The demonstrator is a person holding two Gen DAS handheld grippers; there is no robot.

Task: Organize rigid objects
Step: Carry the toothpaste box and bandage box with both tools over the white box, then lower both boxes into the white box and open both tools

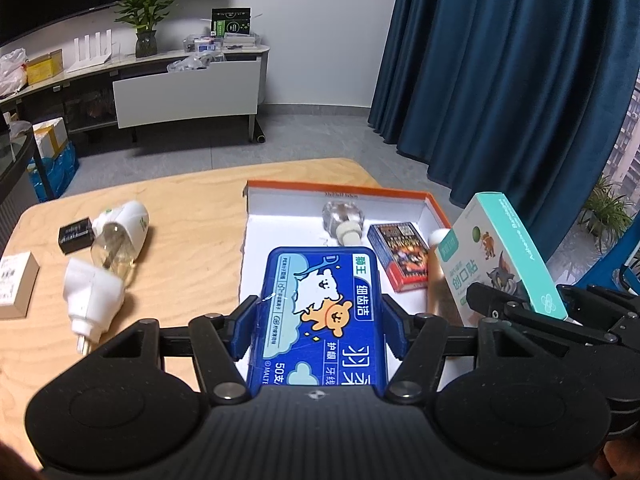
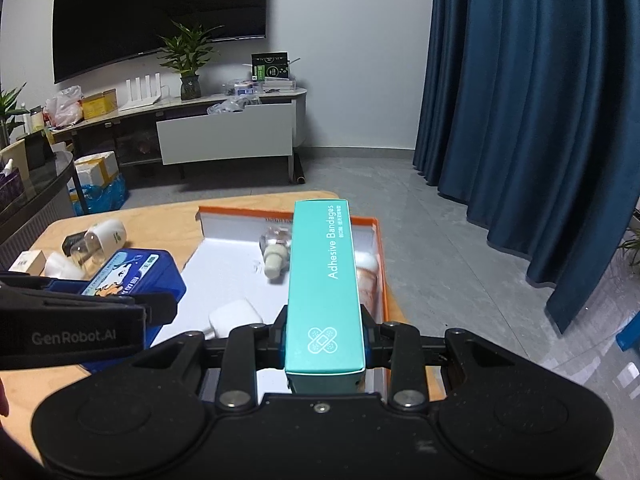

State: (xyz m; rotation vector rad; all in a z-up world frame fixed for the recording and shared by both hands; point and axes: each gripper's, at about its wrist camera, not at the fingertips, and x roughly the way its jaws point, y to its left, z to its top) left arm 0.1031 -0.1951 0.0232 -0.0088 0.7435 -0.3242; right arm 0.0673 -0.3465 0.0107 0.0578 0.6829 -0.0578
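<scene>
My left gripper point(image 1: 318, 328) is shut on a blue floss-pick box point(image 1: 320, 312) with cartoon animals, held above the near left part of an orange-rimmed white tray point(image 1: 434, 204). My right gripper point(image 2: 324, 338) is shut on a teal adhesive-bandage box point(image 2: 322, 288), held on edge over the tray's right side point(image 2: 378, 240); the same box point(image 1: 500, 256) shows at the right of the left wrist view. Inside the tray lie a clear bottle point(image 1: 344, 220), a red and blue card pack point(image 1: 402, 256) and a white charger point(image 2: 234, 318).
On the wooden table point(image 1: 192, 240) left of the tray lie two white plug-in devices with a clear bottle point(image 1: 114, 248), a black block point(image 1: 76, 234) and a white box point(image 1: 14, 284). Blue curtains point(image 1: 500, 80) hang at the right. A TV cabinet point(image 1: 184, 88) stands behind.
</scene>
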